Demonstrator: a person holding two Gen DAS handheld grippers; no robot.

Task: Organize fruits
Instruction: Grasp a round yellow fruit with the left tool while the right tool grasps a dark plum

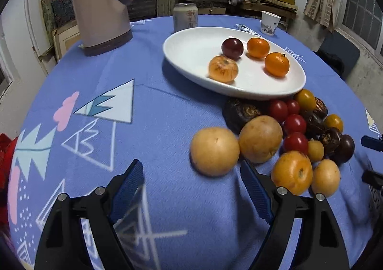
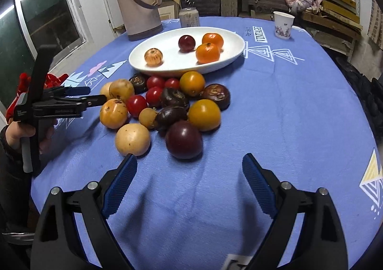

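While both tongs, left [image 1: 191, 188] and right [image 2: 189, 181], gape empty above the counter [image 2: 275, 114], the heaped fruits [image 2: 167, 104] sit just beside the white plate [image 1: 182, 54]; nudging one round fruit could send its neighbours rolling off the cloth.

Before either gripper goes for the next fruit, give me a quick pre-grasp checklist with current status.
1. Left gripper jaws open, empty: ok.
2. Right gripper jaws open, empty: ok.
3. Tan round fruit ahead of the left jaws, unobstructed: ok.
4. Dark plum ahead of the right jaws, at the pile's edge: ok.
5. White oval plate has free space: ok.
6. Grippers apart from each other: ok.
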